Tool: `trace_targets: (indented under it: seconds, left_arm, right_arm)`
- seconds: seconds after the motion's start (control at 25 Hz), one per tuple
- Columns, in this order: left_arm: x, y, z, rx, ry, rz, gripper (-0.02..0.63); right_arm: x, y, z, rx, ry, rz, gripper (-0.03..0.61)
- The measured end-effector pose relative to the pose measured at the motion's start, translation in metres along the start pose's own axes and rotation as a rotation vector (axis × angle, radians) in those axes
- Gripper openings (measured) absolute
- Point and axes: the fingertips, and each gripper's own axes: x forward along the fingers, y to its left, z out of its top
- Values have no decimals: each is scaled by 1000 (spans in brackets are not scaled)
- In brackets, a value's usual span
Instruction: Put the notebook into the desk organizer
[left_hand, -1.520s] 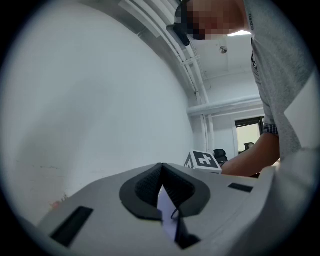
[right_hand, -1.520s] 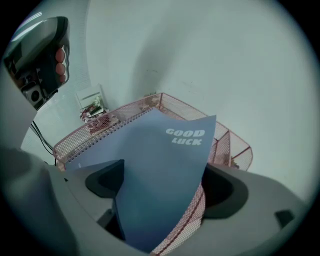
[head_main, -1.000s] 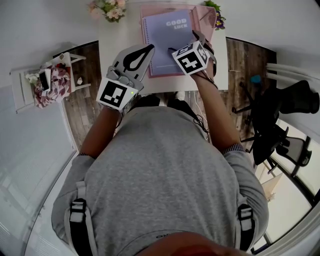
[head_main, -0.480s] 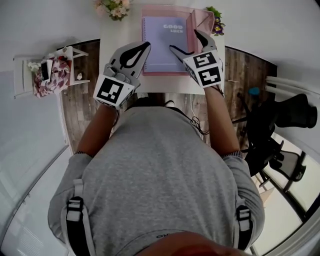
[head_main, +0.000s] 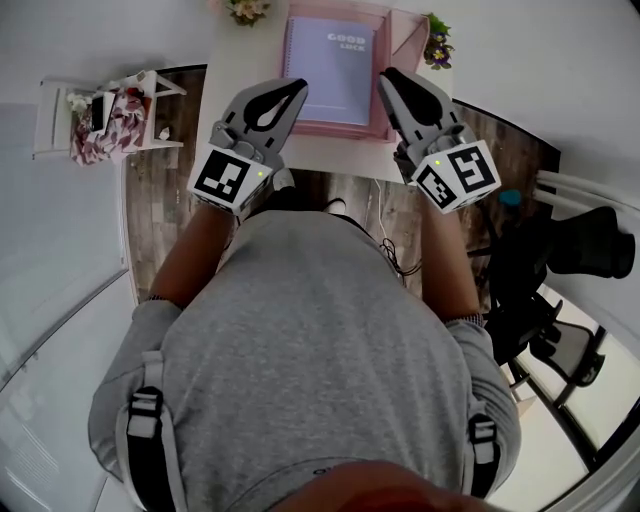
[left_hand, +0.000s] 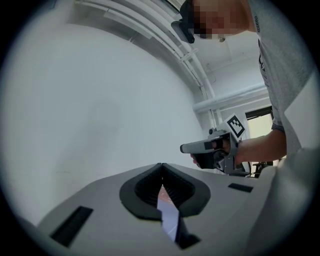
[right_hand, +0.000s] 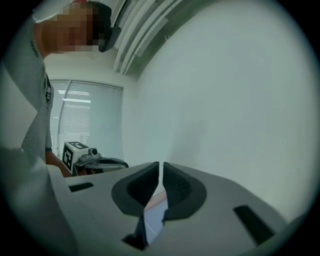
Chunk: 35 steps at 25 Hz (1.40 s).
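A lavender spiral notebook (head_main: 328, 70) lies flat on the pink desk organizer (head_main: 402, 40) at the far side of the white desk (head_main: 330, 155). My left gripper (head_main: 298, 88) hovers over the desk's near left part, its tips by the notebook's near left corner, jaws shut and empty. My right gripper (head_main: 385, 76) hovers near the notebook's near right corner. Its jaws are closing, almost together, with nothing between them. In the gripper views, the left gripper (left_hand: 161, 165) and the right gripper (right_hand: 161, 164) point at a bare white wall, with only a sliver of notebook showing low between the jaws.
Flower pots stand at the desk's far left (head_main: 247, 8) and far right (head_main: 437, 45). A small white stand with a patterned cloth (head_main: 110, 125) sits on the wooden floor to the left. A black office chair (head_main: 575, 235) stands to the right.
The right gripper has drawn back off the notebook toward the desk's near right and closed its jaws. The left gripper has kept its place.
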Motion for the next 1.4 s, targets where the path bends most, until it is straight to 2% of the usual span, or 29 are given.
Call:
trace_targets:
  seconds: [0.04, 0.16, 0.36, 0.64, 0.88, 1.4]
  left_arm:
    - [-2, -5, 0, -3, 1, 4, 19]
    - [-10, -22, 0, 6, 4, 20, 18]
    - [-25, -44, 12, 2, -51, 63, 18]
    - [-42, -77, 7, -13, -35, 57, 18]
    - [-54, -94, -1, 3, -25, 61, 18]
    - [-58, -107, -1, 36, -36, 58, 18]
  right_arm:
    - [-8, 4, 3, -9, -19, 3, 10]
    - [-30, 19, 8, -37, -62, 33, 7]
    - [-60, 49, 8, -107, -89, 69, 8]
    - [-90, 74, -7, -125, -95, 69, 8]
    - [-107, 79, -21, -155, -98, 27, 6]
    - [-117, 83, -31, -176, -90, 35, 6]
